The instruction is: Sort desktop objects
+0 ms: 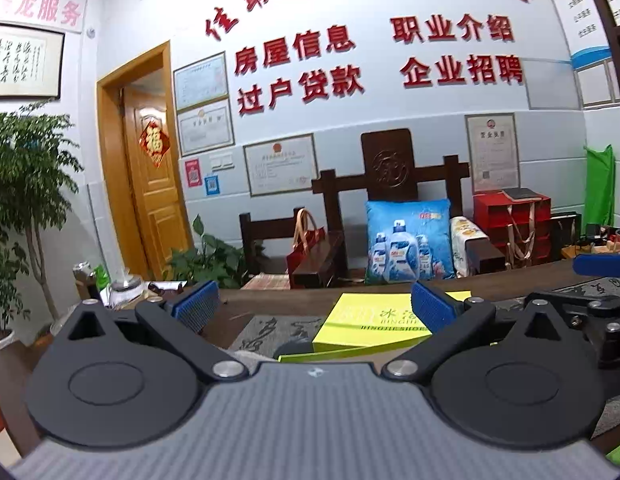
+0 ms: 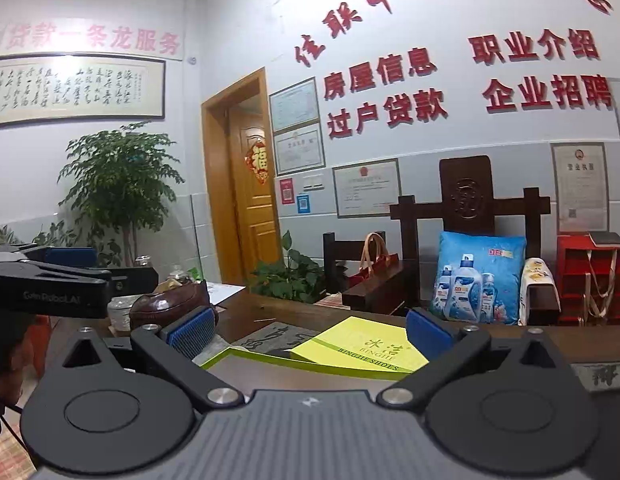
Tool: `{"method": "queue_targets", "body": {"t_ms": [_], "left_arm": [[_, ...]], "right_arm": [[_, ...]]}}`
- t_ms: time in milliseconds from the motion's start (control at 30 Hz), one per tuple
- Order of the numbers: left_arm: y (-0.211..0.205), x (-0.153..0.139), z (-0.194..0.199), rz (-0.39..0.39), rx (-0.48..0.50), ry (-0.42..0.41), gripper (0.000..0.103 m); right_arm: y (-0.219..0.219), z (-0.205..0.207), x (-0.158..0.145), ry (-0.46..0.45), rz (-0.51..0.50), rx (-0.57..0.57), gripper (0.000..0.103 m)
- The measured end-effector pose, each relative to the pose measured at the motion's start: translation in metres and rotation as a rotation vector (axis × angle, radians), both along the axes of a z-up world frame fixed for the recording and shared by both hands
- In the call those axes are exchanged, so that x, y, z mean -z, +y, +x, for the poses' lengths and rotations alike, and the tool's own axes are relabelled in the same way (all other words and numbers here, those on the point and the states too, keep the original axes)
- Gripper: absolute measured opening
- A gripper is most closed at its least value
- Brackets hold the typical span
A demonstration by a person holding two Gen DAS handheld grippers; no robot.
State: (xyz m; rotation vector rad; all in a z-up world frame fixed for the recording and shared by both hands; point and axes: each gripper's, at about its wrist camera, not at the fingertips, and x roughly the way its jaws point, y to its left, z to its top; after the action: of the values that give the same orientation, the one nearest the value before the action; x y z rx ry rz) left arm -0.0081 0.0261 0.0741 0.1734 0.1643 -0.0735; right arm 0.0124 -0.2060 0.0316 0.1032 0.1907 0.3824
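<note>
lid (image 2: 359, 350) of a yellow-green shoe box, printed "bingjie shoes", lies on the dark worktop (image 2: 250, 316) ahead of both my tongs, tilted across the far edge of the open box (image 2: 220, 357) of the same colour. in the right view the lid sits between the two blue pads, and the box rim shows just left of it, near the left pad (image 2: 192, 332). my right tongs (image 2: 310, 330) are spread wide with nothing between the pads. my left tongs (image 1: 315, 308) are spread wide as well and grip nothing; in the left view the lid (image 1: 369, 320) shows past them, partly behind the right pad (image 1: 431, 308).

a grey mat (image 2: 276, 336) with black brush writing lies on the worktop under the box and lid. at the left end of the worktop stands a brown carved piece (image 2: 170, 304) with some jars behind it, too small to tell more. in the right view the left tongs show from the side at the left edge (image 2: 50, 276); in the left view a blue pad of the right tongs shows at the right edge (image 1: 599, 264).

beyond the worktop stand a dark wooden chair (image 2: 465, 200) with a blue cushion (image 2: 479, 276), a red bag (image 2: 371, 266), a stack of red boxes (image 2: 593, 272), a wooden door (image 2: 252, 196) and a leafy plant (image 2: 120, 180).
</note>
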Motion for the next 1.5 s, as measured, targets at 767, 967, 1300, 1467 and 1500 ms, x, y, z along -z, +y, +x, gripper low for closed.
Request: {"method": "queue_targets", "body": {"t_ms": [767, 967, 1300, 1467, 1500], "left_arm": [[-0.003, 0.001, -0.007, 0.035, 0.045, -0.074, 0.103], [-0.002, 0.006, 0.007, 0.047, 0.007, 0.034, 0.103], [0.001, 0.022, 0.025, 0.061, -0.049, 0.238, 0.103], [0.003, 0.028, 0.03, 0.056, -0.081, 0.303, 0.103], [0.003, 0.029, 0.031, 0.052, -0.087, 0.317, 0.103]], "right_arm": [[0.01, 0.003, 0.003, 0.047, -0.013, -0.009, 0.103], [0.01, 0.008, 0.007, 0.098, -0.025, 0.013, 0.103], [0.01, 0.019, 0.02, 0.221, -0.036, 0.01, 0.103], [0.008, 0.02, 0.023, 0.249, -0.045, 0.013, 0.103], [0.008, 0.021, 0.023, 0.254, -0.046, 0.013, 0.103]]}}
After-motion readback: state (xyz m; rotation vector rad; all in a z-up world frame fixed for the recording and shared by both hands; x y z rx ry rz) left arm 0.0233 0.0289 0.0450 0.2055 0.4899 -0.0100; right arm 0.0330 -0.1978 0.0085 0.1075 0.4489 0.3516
